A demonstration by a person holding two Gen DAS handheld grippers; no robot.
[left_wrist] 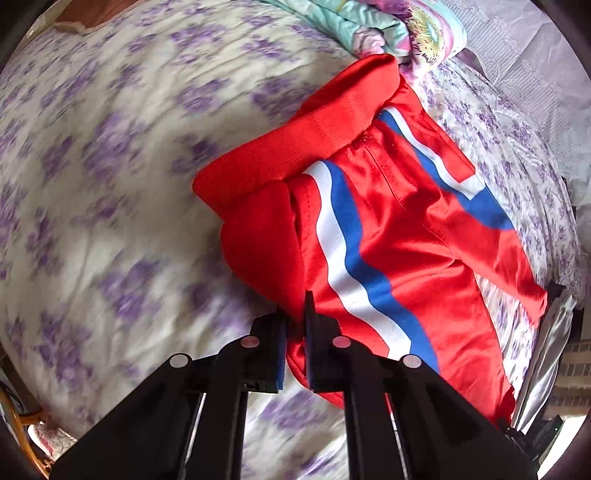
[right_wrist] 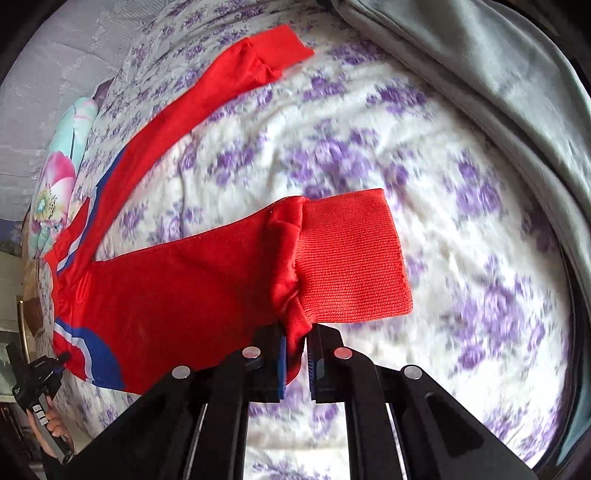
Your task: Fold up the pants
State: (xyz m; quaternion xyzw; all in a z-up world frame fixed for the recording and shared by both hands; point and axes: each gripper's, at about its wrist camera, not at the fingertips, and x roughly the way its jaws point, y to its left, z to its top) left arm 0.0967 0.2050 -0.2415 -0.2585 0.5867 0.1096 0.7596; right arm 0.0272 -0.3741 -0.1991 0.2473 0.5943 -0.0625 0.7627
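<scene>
Red pants [left_wrist: 399, 229] with white and blue side stripes lie across a bed, partly lifted. In the left wrist view my left gripper [left_wrist: 295, 321] is shut on the red fabric just below the ribbed waistband [left_wrist: 295, 144]. In the right wrist view my right gripper [right_wrist: 296, 343] is shut on the near leg [right_wrist: 192, 280] where it meets its ribbed cuff [right_wrist: 351, 258], held above the sheet. The other leg [right_wrist: 207, 96] lies stretched toward the far side, its cuff flat on the bed. The left gripper also shows at the far left of the right wrist view [right_wrist: 40, 373].
The bed has a white sheet with purple flowers [left_wrist: 110, 184]. A floral quilt [left_wrist: 388, 26] is bunched at the head of the bed. A grey blanket [right_wrist: 498, 81] lies along the far right. A lace curtain [left_wrist: 535, 66] hangs behind the bed.
</scene>
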